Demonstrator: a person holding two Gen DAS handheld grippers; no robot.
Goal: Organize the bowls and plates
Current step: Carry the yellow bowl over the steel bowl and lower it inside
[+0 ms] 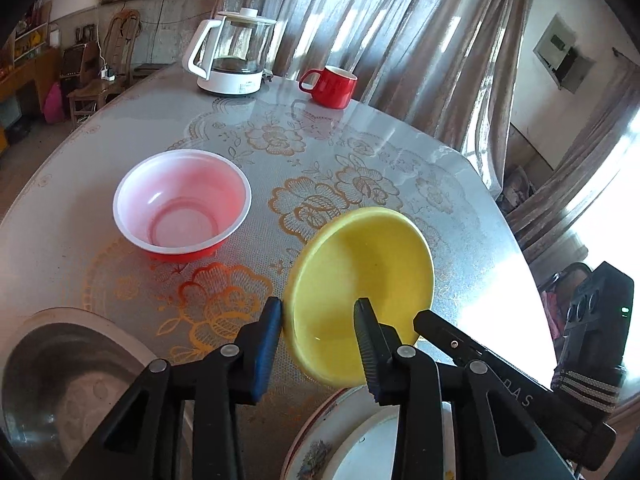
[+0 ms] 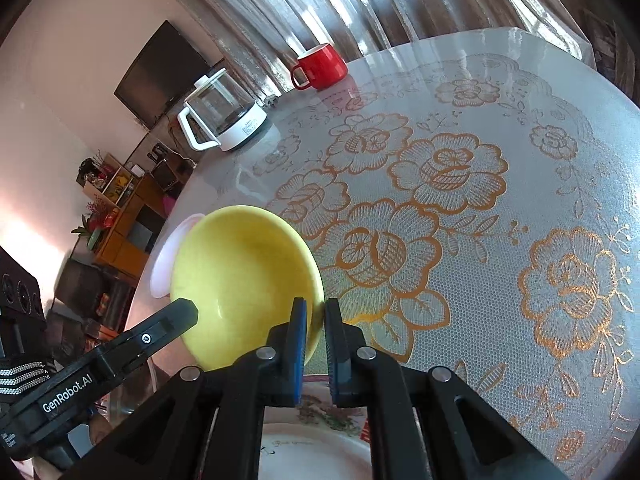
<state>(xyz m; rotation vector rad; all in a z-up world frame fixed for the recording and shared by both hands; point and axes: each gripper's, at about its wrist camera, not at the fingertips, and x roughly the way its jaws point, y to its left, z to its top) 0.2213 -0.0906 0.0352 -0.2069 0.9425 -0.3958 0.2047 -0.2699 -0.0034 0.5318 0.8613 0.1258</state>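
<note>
Yellow bowl (image 1: 362, 280) tilted, lifted off the table (image 1: 60, 248), held over the stacked plates (image 1: 320, 444) near the front edge. Far left: steel basin (image 1: 60, 380); beyond it pink bowl (image 1: 182, 202), upright, well apart. Left gripper (image 1: 320, 312) wide open, straddling the yellow bowl's near-left rim, gripping nothing. Right gripper (image 2: 316, 312) pinched nearly closed on the opposite rim, carrying the weight. Best to close left before any transfer, level the bowl, then lower into the pink bowl for nesting. Risk: slip from a single thin-rim pinch. Kettle (image 1: 234, 54), red mug (image 1: 330, 86) far back, clear.
</note>
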